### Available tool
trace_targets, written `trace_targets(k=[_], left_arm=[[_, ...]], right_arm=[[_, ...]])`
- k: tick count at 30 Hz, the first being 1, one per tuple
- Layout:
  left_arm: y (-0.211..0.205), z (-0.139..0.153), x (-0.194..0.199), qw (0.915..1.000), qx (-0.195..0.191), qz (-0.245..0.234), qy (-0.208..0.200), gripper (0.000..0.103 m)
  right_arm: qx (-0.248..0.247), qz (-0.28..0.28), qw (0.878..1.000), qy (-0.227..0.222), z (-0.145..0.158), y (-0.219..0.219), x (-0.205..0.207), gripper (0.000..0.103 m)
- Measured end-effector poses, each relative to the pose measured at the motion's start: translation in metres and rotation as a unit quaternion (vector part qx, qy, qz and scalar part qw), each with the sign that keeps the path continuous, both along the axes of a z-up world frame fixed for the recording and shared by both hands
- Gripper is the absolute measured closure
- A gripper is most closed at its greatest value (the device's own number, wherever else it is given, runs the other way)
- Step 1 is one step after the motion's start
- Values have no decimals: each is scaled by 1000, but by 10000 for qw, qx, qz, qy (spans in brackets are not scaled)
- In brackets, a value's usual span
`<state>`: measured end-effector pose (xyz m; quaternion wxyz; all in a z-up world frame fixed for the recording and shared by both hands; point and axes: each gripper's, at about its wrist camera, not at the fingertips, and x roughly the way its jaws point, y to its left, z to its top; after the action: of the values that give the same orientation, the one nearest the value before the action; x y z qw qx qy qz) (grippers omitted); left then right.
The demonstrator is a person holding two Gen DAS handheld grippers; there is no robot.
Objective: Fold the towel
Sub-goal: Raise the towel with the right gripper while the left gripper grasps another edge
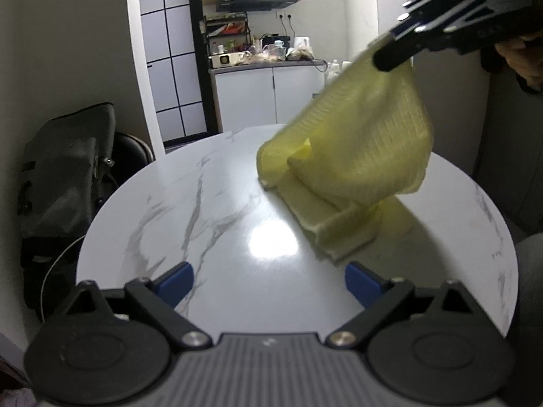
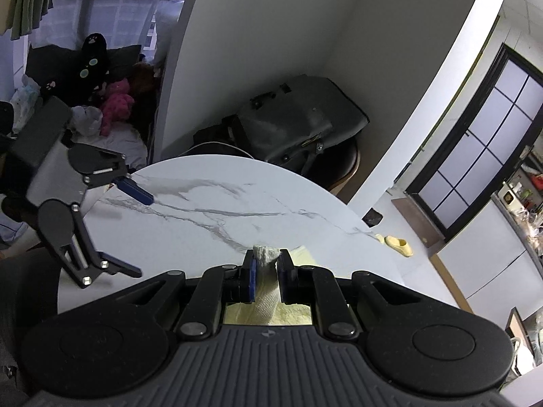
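Note:
A yellow towel (image 1: 353,156) hangs by one corner above the round marble table (image 1: 190,203), its lower end folded and resting on the tabletop. My right gripper (image 1: 393,56) is shut on that top corner; in the right wrist view the pinched cloth (image 2: 266,254) bunches between its fingers. My left gripper (image 1: 268,279) is open and empty, low over the table's near side, a short way in front of the towel's lower edge. It also shows in the right wrist view (image 2: 142,234), at the left.
A dark bag (image 1: 68,169) on a chair stands left of the table against the wall. A kitchen counter (image 1: 264,64) with clutter lies beyond the table. Plush toys (image 2: 115,101) and a yellow slipper (image 2: 398,245) lie on the floor.

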<state>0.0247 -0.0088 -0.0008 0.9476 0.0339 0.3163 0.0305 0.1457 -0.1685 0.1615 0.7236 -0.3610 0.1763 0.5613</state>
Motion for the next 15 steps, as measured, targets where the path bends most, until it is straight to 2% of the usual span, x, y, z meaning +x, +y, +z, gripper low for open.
trace_targets(k=[8,15], left_arm=[[-3,3,22,9996,-109,-112,-215,11],[-4,-1,51,9993,-273,-87,-252,27]], right_arm=[[39,-62,9998,-167,13,-27,-10,89],[124,-154,9995,-256,19,-49,-13,89]])
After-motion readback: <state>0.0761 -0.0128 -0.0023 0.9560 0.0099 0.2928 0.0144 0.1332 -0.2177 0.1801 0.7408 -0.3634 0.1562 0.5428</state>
